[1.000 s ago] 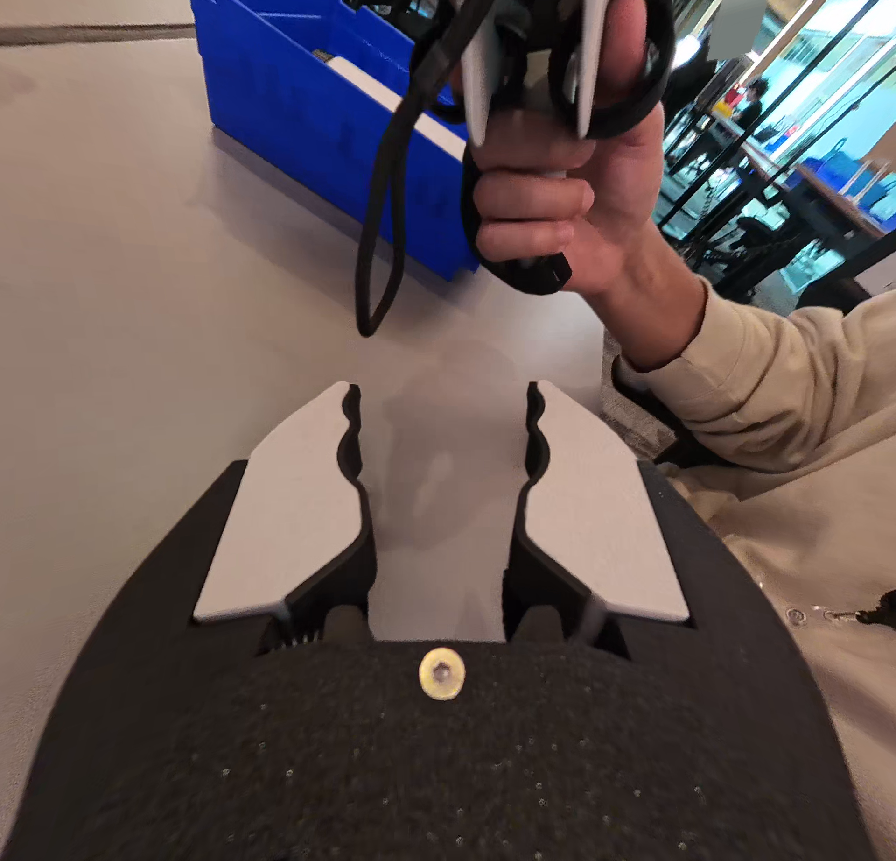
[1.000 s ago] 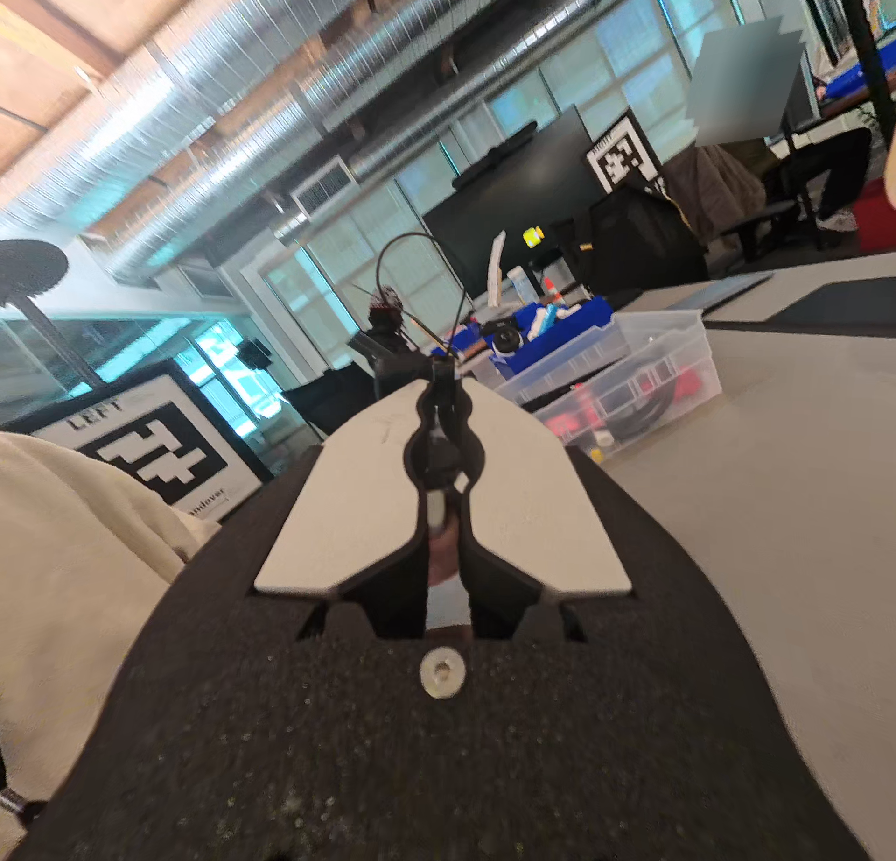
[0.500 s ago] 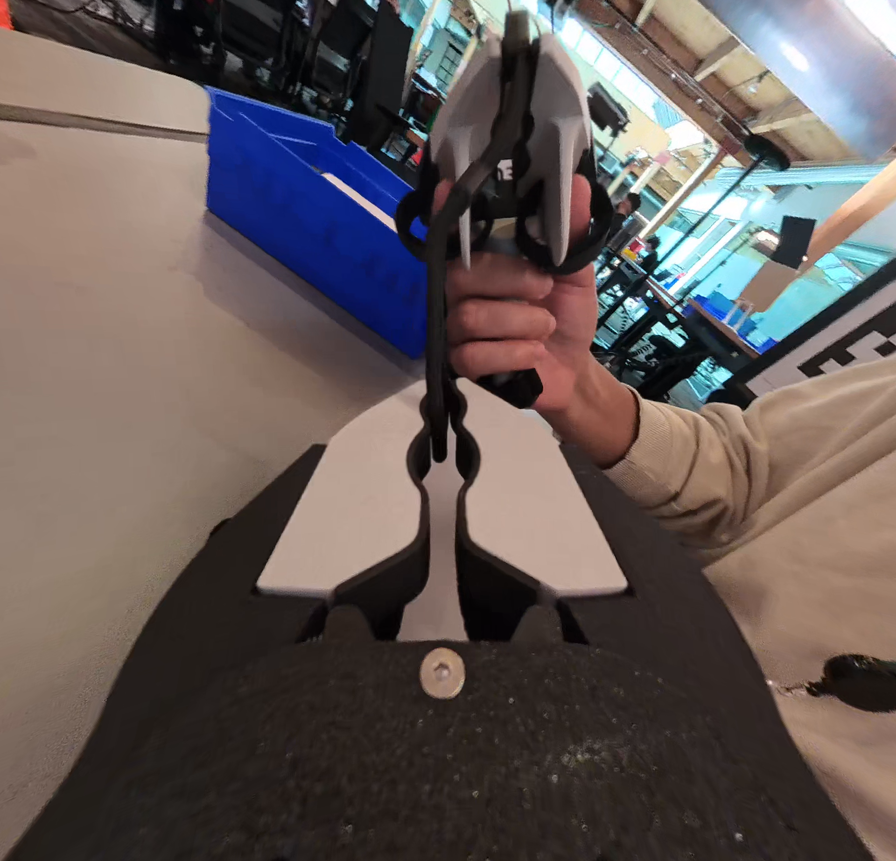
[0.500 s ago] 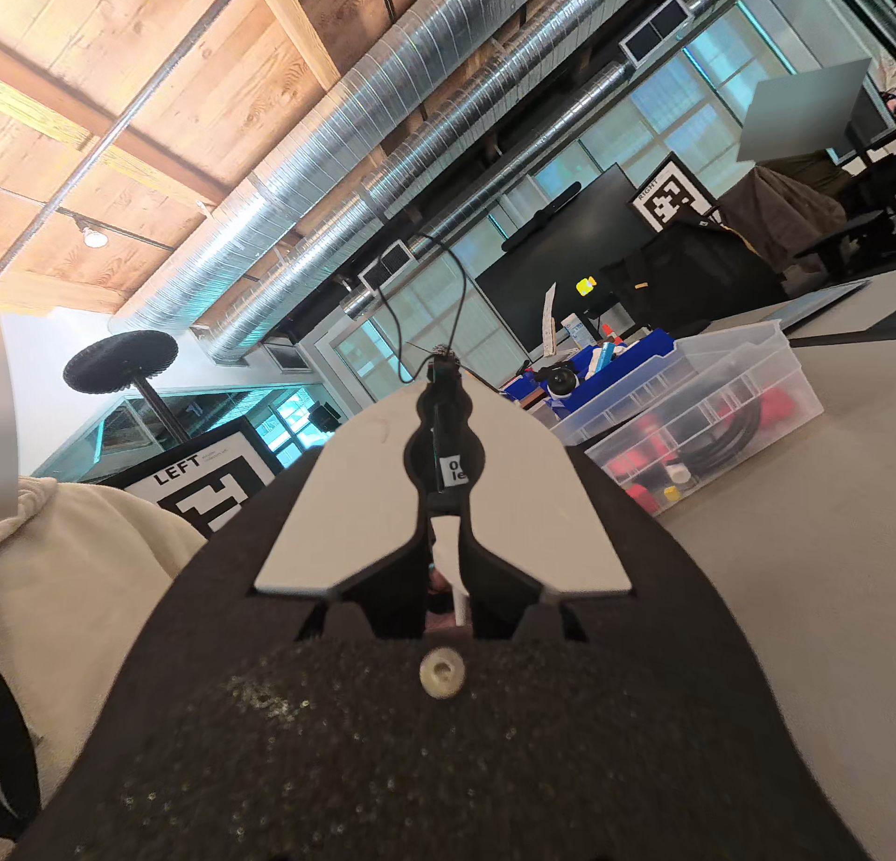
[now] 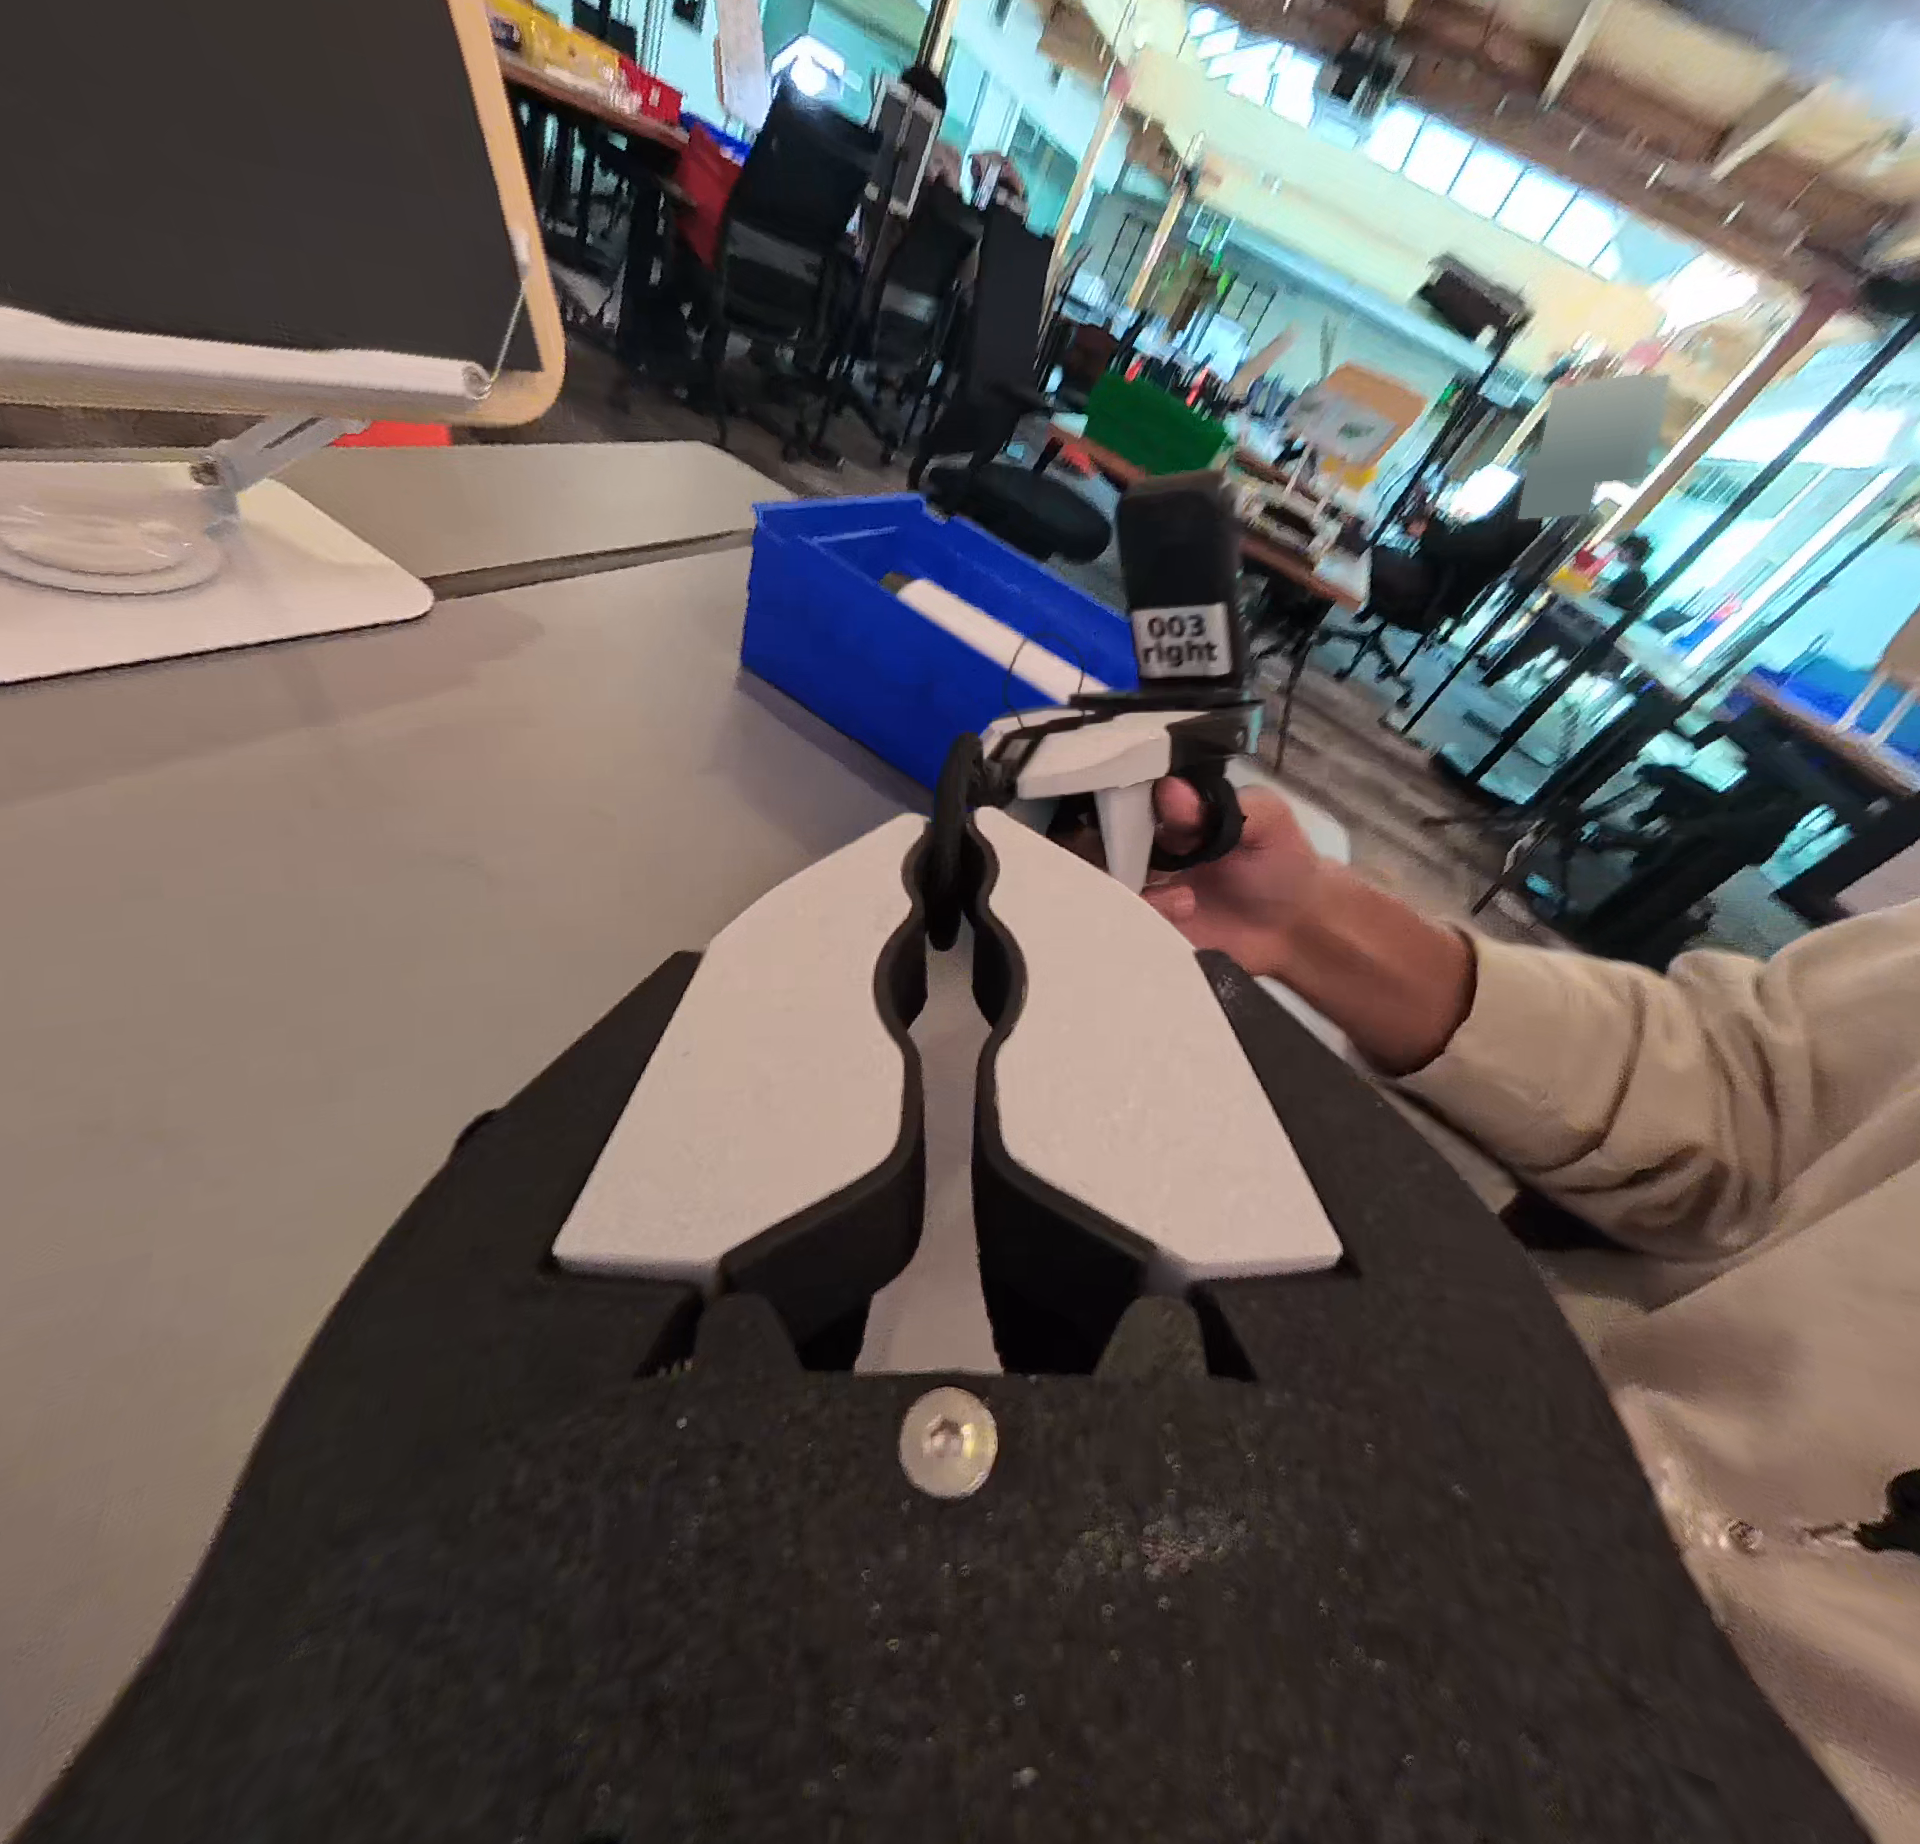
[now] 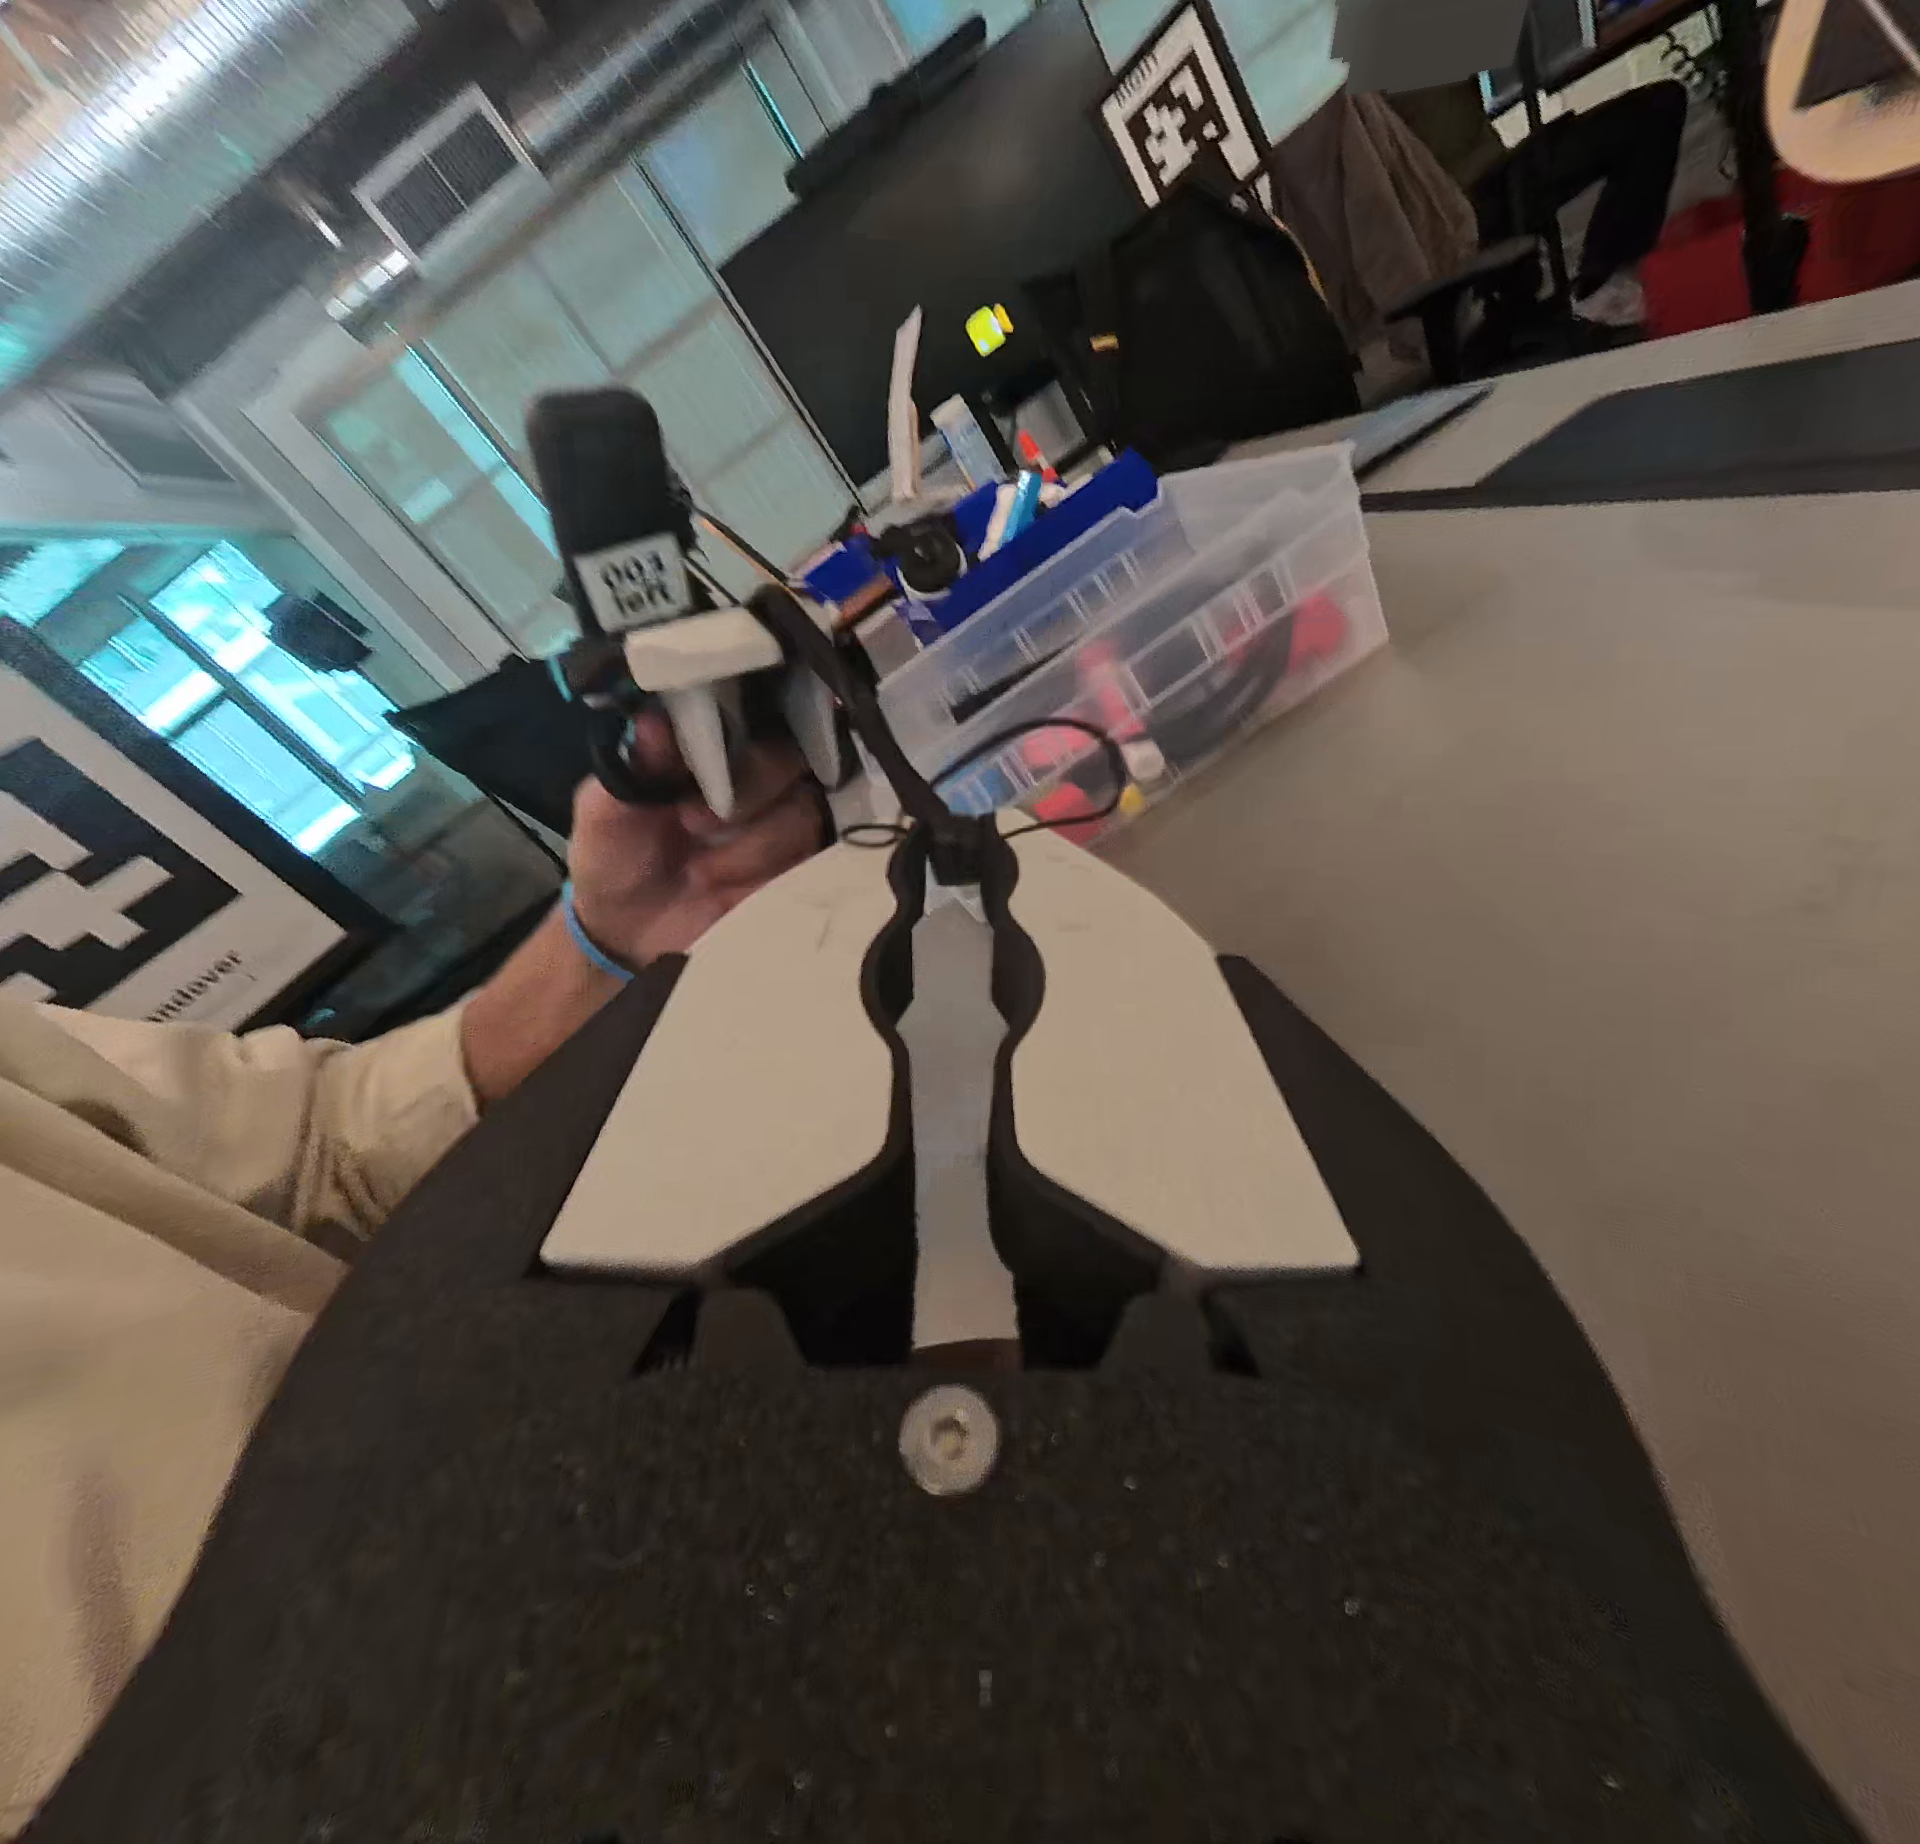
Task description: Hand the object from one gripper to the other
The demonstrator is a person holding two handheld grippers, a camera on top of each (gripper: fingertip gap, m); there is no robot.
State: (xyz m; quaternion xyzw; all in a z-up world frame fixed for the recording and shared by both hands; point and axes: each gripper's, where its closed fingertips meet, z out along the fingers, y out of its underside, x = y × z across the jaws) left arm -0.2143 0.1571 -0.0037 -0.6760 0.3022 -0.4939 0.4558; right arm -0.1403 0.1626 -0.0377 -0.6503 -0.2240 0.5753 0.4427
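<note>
The black cord (image 5: 948, 864) hung in mid-air above the worktop (image 5: 312, 911), stretched between the two tips, left gripper (image 5: 948, 895) and right gripper (image 6: 951, 859) both clamped narrow on its opposite ends.

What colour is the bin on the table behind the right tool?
Solid blue bin, with a white object lying inside; the left wrist view shows it best.
</note>
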